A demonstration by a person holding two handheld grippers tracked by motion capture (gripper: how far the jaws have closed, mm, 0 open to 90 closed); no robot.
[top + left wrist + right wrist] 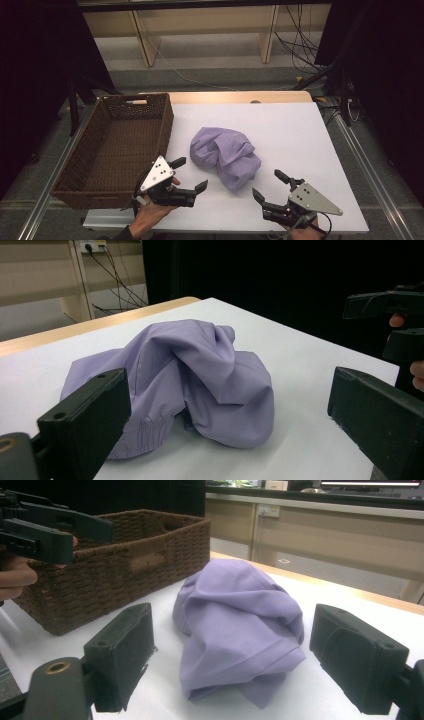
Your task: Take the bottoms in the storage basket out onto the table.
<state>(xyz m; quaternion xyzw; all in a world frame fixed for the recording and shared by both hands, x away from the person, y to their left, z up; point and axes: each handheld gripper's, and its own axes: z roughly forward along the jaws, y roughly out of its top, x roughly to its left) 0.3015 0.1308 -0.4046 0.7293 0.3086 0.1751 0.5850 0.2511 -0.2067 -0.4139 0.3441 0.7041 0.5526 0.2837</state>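
1. The purple cloth lies in a crumpled heap near the middle of the white table. It touches nothing but the table top.
2. My left gripper is at the near side of the table, just to the left of the cloth. Its jaws are wide open and hold nothing. They point toward the cloth but do not touch it.
3. In the left gripper view the cloth sits between my two black jaws, a little way ahead of them.
4. My right gripper is at the near side too, to the right of the cloth and a bit closer to me. Its jaws are also wide open and hold nothing.
5. In the right gripper view the cloth lies ahead, between the jaws, and they are apart from it.
6. A brown woven basket stands at the left of the table, beside the cloth but not touching it. My left gripper is just in front of its right near corner.
7. I cannot tell what kind of cloth it is, because it is all bunched up. One edge looks gathered and stretchy in the left gripper view.
8. My hands are partly cut off at the bottom of the high view.
9. The far side of the cloth is hidden by its own folds.
10. The room around the table is very dark.
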